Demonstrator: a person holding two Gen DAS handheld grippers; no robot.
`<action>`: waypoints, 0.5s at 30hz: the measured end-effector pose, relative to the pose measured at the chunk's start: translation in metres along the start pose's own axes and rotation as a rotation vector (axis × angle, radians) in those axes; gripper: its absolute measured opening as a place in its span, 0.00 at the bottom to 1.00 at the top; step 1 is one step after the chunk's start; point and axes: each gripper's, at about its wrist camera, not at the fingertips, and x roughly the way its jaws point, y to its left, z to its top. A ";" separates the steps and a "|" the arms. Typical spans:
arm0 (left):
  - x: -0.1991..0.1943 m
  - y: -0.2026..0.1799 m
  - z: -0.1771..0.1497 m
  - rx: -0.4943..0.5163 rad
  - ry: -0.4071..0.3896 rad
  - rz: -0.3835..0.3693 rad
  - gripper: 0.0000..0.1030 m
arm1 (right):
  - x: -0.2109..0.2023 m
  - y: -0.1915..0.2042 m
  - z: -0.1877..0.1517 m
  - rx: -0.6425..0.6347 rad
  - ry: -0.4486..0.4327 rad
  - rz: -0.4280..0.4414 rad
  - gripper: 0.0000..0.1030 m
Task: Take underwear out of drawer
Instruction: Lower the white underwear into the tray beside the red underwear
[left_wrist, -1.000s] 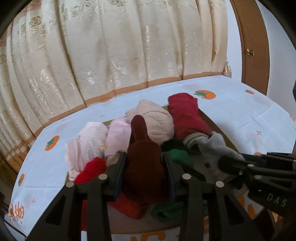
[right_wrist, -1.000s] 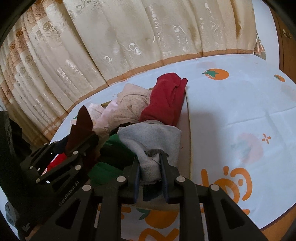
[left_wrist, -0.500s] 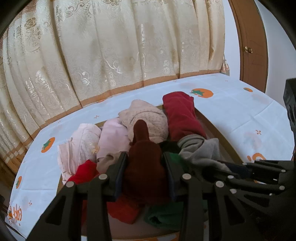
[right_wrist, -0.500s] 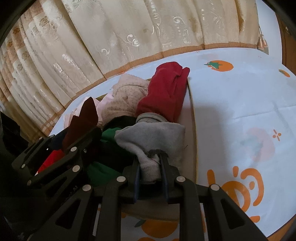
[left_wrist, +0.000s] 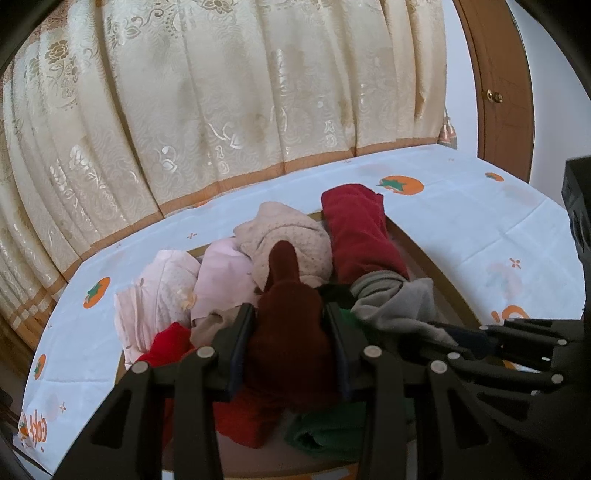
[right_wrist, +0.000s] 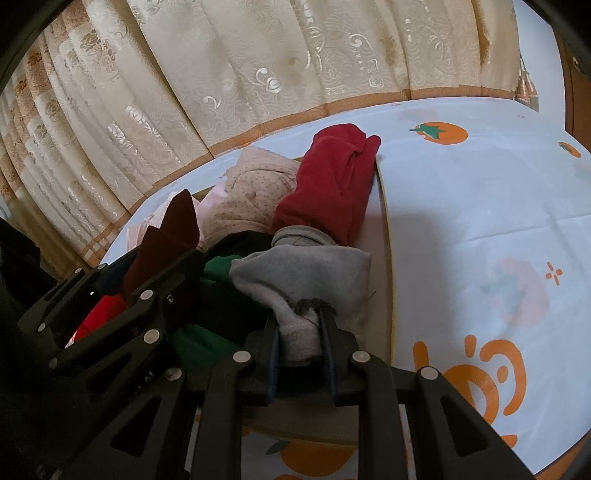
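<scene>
**Two garments pinched over the drawer**

Two pieces of underwear sit in my grippers. My left gripper (left_wrist: 290, 343) is clamped on a maroon garment (left_wrist: 291, 332), whose free end sticks up above the pile. My right gripper (right_wrist: 299, 339) pinches a grey garment (right_wrist: 303, 280) by a bunched fold, the rest of it draping over the heap. Both pieces are at the near end of the wooden drawer (left_wrist: 436, 273), just beside each other, with a green piece (left_wrist: 332, 435) under them. Farther back lie a red roll (left_wrist: 362, 229), a dotted beige piece (left_wrist: 288, 236) and pale pink ones (left_wrist: 221, 277). The drawer rests on a white cloth with orange fruit prints (left_wrist: 480, 218), in front of a cream curtain (left_wrist: 240, 92).
</scene>
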 end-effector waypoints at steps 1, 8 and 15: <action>0.000 0.000 0.000 0.000 0.000 0.000 0.37 | 0.000 0.000 0.000 0.000 0.000 -0.001 0.22; 0.003 -0.002 0.001 -0.011 0.007 -0.006 0.37 | 0.000 0.002 0.001 -0.007 0.004 -0.005 0.22; -0.011 -0.013 0.010 0.029 -0.031 -0.029 0.33 | -0.018 -0.006 0.002 0.023 -0.027 0.038 0.22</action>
